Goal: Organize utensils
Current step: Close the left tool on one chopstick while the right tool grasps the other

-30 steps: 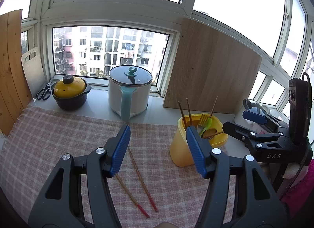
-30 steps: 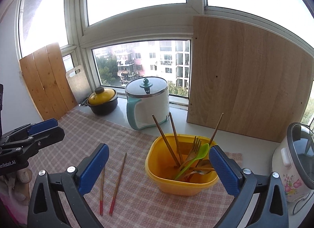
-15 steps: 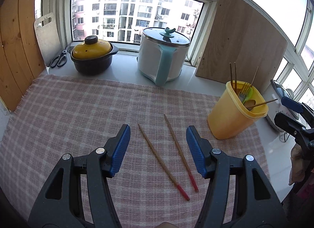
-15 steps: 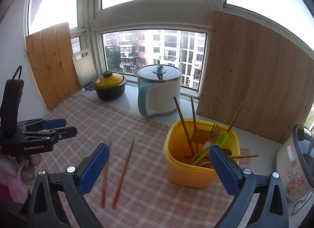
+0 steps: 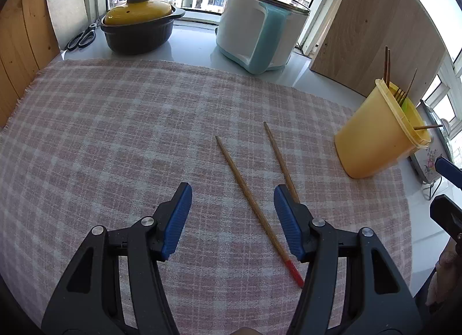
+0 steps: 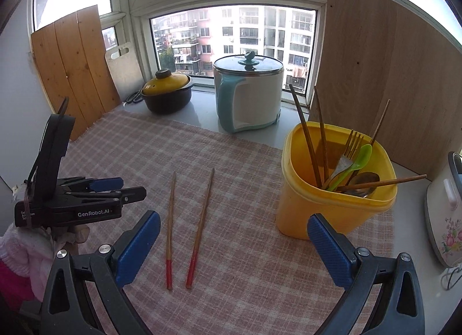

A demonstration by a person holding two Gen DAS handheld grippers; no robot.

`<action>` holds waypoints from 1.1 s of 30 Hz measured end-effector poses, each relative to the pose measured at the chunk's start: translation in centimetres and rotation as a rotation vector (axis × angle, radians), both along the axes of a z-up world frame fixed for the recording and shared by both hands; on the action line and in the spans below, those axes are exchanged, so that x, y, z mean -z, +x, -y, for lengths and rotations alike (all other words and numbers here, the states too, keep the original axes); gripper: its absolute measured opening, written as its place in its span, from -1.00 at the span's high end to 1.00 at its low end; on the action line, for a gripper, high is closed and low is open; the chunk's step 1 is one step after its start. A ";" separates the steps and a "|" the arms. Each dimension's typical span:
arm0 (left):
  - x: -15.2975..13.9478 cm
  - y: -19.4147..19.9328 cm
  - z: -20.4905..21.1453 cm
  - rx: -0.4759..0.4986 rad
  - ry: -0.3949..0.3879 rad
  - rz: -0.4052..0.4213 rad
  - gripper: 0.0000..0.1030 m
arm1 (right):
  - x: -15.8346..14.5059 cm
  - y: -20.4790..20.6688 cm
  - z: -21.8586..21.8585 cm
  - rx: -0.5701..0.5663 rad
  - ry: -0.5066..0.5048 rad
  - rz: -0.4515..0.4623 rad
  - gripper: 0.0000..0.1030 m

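Item, left to right: my left gripper (image 5: 232,216), blue-padded jaws parted and holding nothing, poised above the pink checked cloth (image 5: 115,132) with one of the two red-tipped wooden chopsticks (image 5: 254,205) lying between its jaws and the other beside the right pad; my right gripper (image 6: 234,245), jaws wide apart and likewise empty, near the yellow plastic utensil tub (image 6: 332,208) already stocked with chopsticks, fork and green spoon. Step in hand, as I judge it: approach for pick-up; next I must lower, close on one thin stick flat on cloth, then carry it to the tub
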State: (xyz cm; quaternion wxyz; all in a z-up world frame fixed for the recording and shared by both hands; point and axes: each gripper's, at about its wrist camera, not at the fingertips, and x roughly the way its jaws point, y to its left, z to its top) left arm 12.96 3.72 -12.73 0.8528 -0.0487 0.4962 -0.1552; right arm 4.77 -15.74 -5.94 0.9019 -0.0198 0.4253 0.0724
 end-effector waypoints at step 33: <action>5.6 4.6 4.3 0.077 0.074 -0.083 0.48 | 11.7 6.9 -4.1 -0.083 0.071 -0.374 0.51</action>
